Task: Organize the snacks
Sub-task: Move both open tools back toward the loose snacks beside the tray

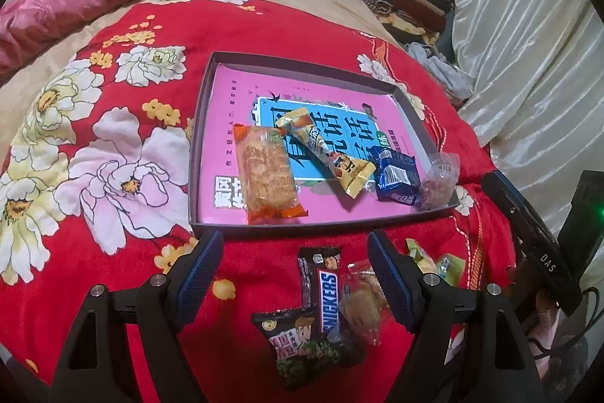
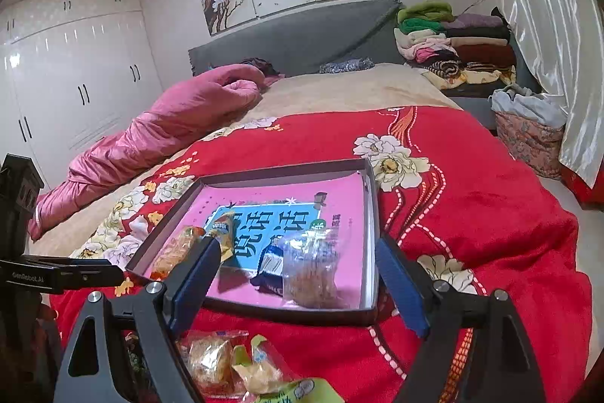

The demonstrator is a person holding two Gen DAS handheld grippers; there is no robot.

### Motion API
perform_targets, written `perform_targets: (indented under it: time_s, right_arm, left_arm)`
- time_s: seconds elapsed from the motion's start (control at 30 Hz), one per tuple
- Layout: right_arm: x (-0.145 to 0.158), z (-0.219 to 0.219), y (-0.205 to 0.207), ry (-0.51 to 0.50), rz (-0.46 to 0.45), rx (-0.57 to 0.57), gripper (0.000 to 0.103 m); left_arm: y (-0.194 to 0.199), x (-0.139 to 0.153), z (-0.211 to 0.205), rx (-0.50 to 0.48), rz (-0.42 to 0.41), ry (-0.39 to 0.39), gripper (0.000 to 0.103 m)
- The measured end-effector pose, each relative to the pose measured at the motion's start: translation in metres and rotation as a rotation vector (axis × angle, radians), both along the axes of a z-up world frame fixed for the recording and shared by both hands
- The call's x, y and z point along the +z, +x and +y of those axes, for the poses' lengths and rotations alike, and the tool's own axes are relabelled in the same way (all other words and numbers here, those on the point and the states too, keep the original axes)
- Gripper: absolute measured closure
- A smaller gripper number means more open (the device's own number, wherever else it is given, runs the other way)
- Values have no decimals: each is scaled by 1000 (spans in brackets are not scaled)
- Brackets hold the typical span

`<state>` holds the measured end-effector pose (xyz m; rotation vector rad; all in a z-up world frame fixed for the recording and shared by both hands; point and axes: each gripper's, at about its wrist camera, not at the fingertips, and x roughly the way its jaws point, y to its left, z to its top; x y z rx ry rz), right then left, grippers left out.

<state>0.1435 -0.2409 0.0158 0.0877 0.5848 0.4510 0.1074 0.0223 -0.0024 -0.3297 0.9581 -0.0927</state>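
both hand-held grippers gape wide, empty; only the left view shows the snickers bar [image 1: 329, 301].

Both handheld tools look alike. The left gripper [image 1: 294, 274] has a black frame with triangular cut-outs low in the frame, round silver screws on its shoulders, and two fingers faced with dark blue textured pads [image 1: 200, 274]. The right gripper [image 2: 298, 282] shows the same black frame, silver screws and blue pads [image 2: 400, 289]. At that view's left edge, a black bracket [image 2: 56, 274] reads "GenRobot.AI".
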Motion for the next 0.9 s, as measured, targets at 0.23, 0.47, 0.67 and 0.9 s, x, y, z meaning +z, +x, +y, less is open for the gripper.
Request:
perform_targets:
  time_s: [0.23, 0.47, 0.67, 0.9]
  right_arm:
    - [1, 1, -10, -19, 3, 10, 17]
    - [-2, 5, -17, -46, 23, 20, 17]
    - [-7, 9, -22, -69, 50, 33, 17]
    - [-15, 14, -28, -93, 95, 35, 17]
  left_arm:
    - [-7, 5, 10, 22, -5, -11, 23]
    - [-12, 7, 15, 26, -9, -21, 23]
    - [-16, 4, 18, 23, 7, -43, 23]
    - [-22, -5, 17, 15, 32, -45, 23]
